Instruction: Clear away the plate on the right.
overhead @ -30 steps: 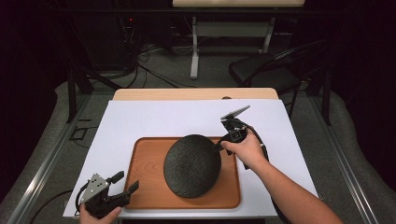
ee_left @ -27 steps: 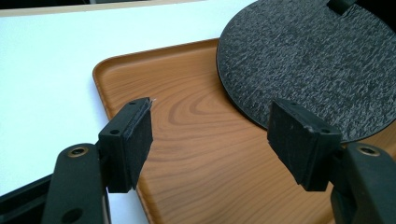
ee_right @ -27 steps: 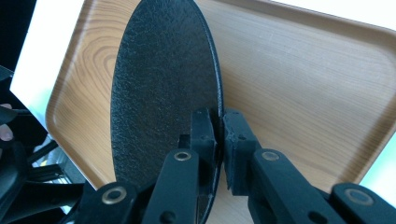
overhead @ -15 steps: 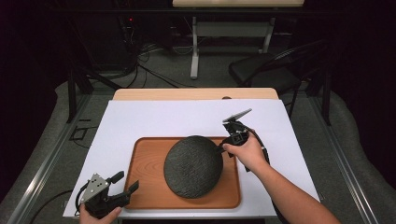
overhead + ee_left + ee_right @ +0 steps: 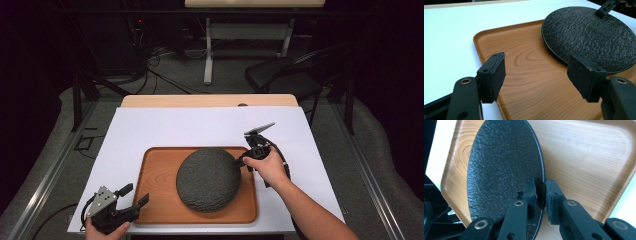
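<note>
A round black rough-textured plate (image 5: 208, 179) lies on a brown wooden tray (image 5: 156, 170) at the table's near middle. My right gripper (image 5: 242, 162) is shut on the plate's right rim; in the right gripper view the plate (image 5: 499, 167) has its edge pinched between the two pads, with the gripper (image 5: 540, 192) above the tray (image 5: 584, 162). My left gripper (image 5: 134, 195) hovers open at the tray's near left corner. In the left gripper view its jaws (image 5: 536, 75) stand wide apart over the tray (image 5: 524, 60), nothing between them, the plate (image 5: 589, 35) beyond.
A white sheet (image 5: 165, 125) covers the table under the tray, with a strip of bare wood (image 5: 210, 100) at the far edge. Beyond the table are a dark chair (image 5: 285, 75), a white stand (image 5: 209, 50) and floor cables.
My right gripper has slid slightly nearer along the plate's right rim and stays shut on it. The left gripper has barely moved.
</note>
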A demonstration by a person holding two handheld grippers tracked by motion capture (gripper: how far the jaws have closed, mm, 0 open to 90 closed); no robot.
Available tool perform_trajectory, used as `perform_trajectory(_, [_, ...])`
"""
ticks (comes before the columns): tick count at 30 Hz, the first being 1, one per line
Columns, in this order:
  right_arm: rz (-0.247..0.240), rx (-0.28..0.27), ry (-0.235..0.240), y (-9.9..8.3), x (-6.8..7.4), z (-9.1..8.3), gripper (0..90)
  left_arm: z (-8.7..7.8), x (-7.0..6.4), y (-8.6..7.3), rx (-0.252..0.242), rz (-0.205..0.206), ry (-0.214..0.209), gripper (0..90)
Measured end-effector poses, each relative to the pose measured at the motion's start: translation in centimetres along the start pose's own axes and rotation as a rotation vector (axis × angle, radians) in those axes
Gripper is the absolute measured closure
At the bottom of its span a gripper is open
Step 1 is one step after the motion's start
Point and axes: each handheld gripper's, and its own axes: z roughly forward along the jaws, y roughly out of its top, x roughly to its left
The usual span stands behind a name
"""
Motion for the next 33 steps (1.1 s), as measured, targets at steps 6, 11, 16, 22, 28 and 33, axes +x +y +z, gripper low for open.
perform_trajectory(6, [0.009,0.009,-0.002,-0.4,-0.8,0.5,78.8,0.1,0.0,0.0,0.001,0.001,0.000,31.1])
perform_trajectory(11, [0.025,0.014,-0.006,-0.5,-1.1,0.8,77.9,0.0,0.0,0.0,0.001,0.000,-0.001,31.1])
perform_trajectory(16, [0.011,0.038,-0.046,-0.7,-1.2,1.3,75.4,0.0,0.0,0.0,0.000,0.001,-0.001,31.1])
perform_trajectory(22, [-0.046,0.039,-0.116,-1.1,-0.5,1.7,70.4,0.0,0.0,0.0,0.001,0.001,-0.001,31.1])
perform_trajectory(28, [-0.051,0.032,-0.106,-1.2,-0.4,1.8,64.1,0.0,0.0,0.0,0.000,-0.001,-0.002,31.1])
perform_trajectory(33, [-0.055,0.030,-0.096,-1.3,-0.4,1.7,61.8,-0.1,0.0,0.0,0.000,0.000,-0.002,31.0])
